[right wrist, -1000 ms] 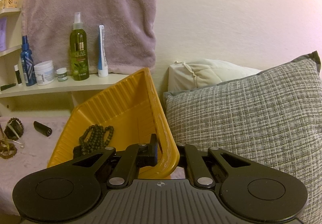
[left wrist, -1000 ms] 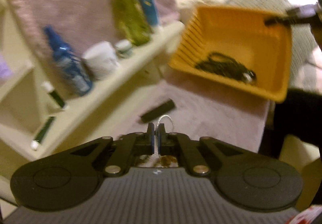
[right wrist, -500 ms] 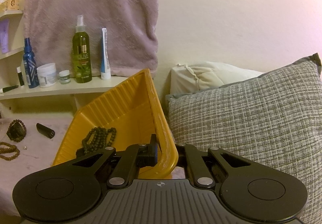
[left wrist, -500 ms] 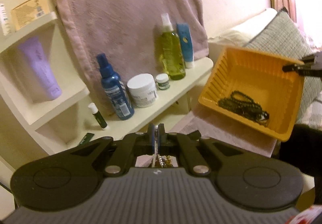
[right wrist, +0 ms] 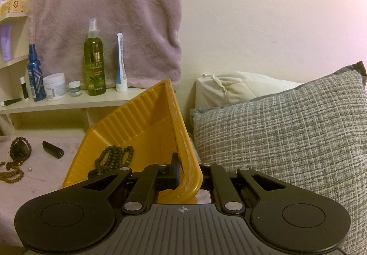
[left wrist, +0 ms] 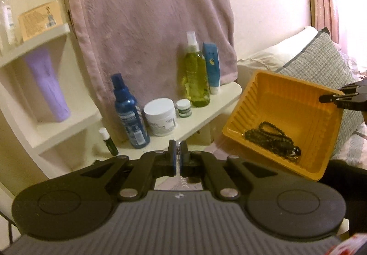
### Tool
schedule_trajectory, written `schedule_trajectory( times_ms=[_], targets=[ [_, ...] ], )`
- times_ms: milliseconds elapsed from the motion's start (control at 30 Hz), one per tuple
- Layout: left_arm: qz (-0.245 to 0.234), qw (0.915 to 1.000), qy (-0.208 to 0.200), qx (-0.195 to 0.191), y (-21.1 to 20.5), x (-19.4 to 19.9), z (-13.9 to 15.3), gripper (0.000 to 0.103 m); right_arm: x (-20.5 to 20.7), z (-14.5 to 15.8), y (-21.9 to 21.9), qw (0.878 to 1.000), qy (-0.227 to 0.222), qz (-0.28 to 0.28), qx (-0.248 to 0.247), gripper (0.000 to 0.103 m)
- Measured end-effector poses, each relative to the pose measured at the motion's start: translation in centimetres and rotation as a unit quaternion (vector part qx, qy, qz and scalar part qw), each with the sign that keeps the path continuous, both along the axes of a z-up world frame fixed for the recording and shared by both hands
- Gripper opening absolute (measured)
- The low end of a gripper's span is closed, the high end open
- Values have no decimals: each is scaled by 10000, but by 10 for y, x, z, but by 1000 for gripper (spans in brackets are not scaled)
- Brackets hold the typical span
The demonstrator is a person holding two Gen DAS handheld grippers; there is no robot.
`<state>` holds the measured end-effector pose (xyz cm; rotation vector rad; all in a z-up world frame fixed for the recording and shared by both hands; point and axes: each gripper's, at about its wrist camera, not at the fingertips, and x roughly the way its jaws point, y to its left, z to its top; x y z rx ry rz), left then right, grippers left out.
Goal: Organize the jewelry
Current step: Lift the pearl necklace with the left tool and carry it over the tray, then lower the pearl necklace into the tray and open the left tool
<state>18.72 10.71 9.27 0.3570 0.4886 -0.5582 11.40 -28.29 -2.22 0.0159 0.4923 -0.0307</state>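
Jewelry is split between a yellow tray (left wrist: 270, 99) and a pink-covered surface. In the left wrist view, the left gripper (left wrist: 178, 156) has risen since a second ago: the covered surface and the small black tube that filled the view then have dropped out of sight, and the shelf with its bottles (left wrist: 195, 78) now sits straight ahead. Its jaws are pressed together on a thin silvery chain (left wrist: 183, 182), which hangs beneath them. That suggests the chain is lifted clear and ready to carry across to the tray, tilted up at right with a dark bead necklace (left wrist: 270, 138) pooled in its lower corner. The right gripper (left wrist: 330, 99) pinches the tray's far rim.

In the right wrist view, nothing has shifted: the right gripper (right wrist: 187, 173) clamps the tray's (right wrist: 142, 122) near rim, holding it tilted open towards the left. The dark beads (right wrist: 114, 156) lie inside. Brown bead strands (right wrist: 11, 172), a dark bracelet (right wrist: 19, 150) and a black tube (right wrist: 52, 150) lie loose on the pink cover.
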Motion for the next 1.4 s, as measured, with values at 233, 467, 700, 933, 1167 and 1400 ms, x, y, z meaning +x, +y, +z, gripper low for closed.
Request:
schedule_trajectory(
  times_ms=[233, 467, 700, 933, 1167, 1400],
  targets=[
    [-29, 9997, -195, -125, -8, 2, 21, 1, 0, 0, -1, 10000, 13, -19, 15, 7],
    [-193, 9985, -384, -348, -26, 7, 59, 1, -1, 0, 0, 10000, -4, -20, 19, 7],
    [-773, 9948, -367, -554, -77, 10, 72, 1, -1, 1, 0, 10000, -13, -2, 20, 7],
    [-1300, 9879, -144, -838, -138, 17, 62, 1, -1, 1, 1, 10000, -26, 7, 33, 7],
    [-1695, 9807, 328, -916, -197, 22, 31, 1, -1, 3, 2, 10000, -42, 23, 63, 7],
    [-1726, 9802, 778, -588, -233, 29, -3, 1, -1, 3, 2, 10000, -42, 24, 80, 7]
  ],
)
